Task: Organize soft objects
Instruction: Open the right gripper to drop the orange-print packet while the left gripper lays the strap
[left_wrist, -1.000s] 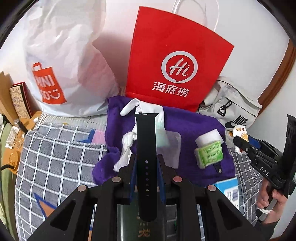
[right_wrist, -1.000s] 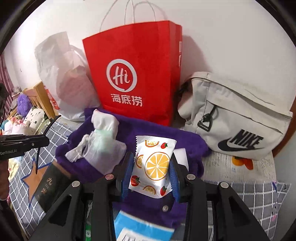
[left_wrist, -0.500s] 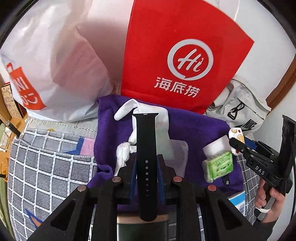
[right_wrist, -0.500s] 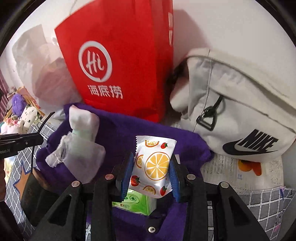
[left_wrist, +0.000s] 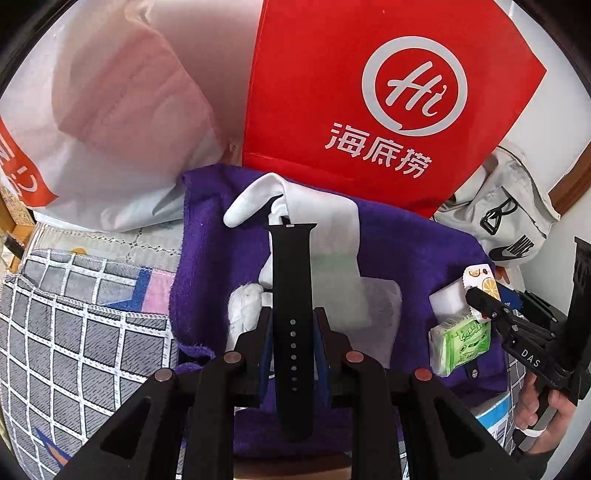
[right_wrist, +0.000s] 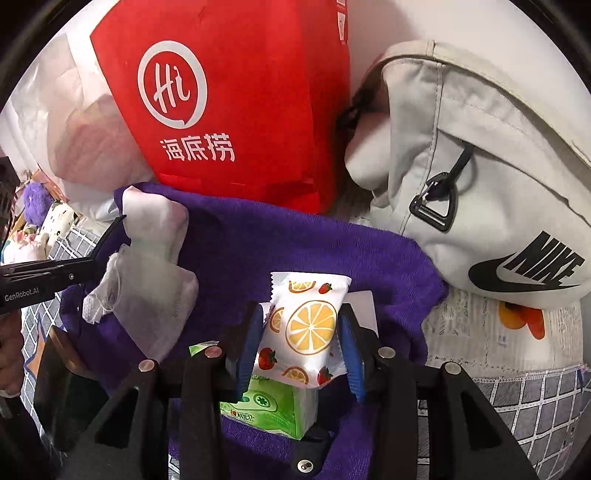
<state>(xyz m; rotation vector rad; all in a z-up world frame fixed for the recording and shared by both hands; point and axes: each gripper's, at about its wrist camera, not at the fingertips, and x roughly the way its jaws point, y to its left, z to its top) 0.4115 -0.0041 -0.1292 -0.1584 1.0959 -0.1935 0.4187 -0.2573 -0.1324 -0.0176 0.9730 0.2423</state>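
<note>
My left gripper (left_wrist: 291, 325) is shut on a black watch strap (left_wrist: 292, 280) that sticks forward over a purple towel (left_wrist: 406, 251). My right gripper (right_wrist: 301, 332) is shut on a white fruit-print packet (right_wrist: 306, 325), held above a green tissue pack (right_wrist: 273, 406) on the purple towel (right_wrist: 295, 243). The right gripper also shows in the left wrist view (left_wrist: 484, 302) at the right, beside the tissue pack (left_wrist: 461, 341). White cloth items (left_wrist: 325, 236) lie on the towel, and they show in the right wrist view (right_wrist: 147, 273) too.
A red paper bag (left_wrist: 388, 99) stands behind the towel against the wall. A white plastic bag (left_wrist: 103, 122) sits left of it. A grey Nike bag (right_wrist: 480, 184) lies to the right. A checked cover (left_wrist: 74, 332) lies at the left.
Both grippers have moved forward toward the red bag and the towel. Each keeps its hold. The tissue pack now lies under the right gripper.
</note>
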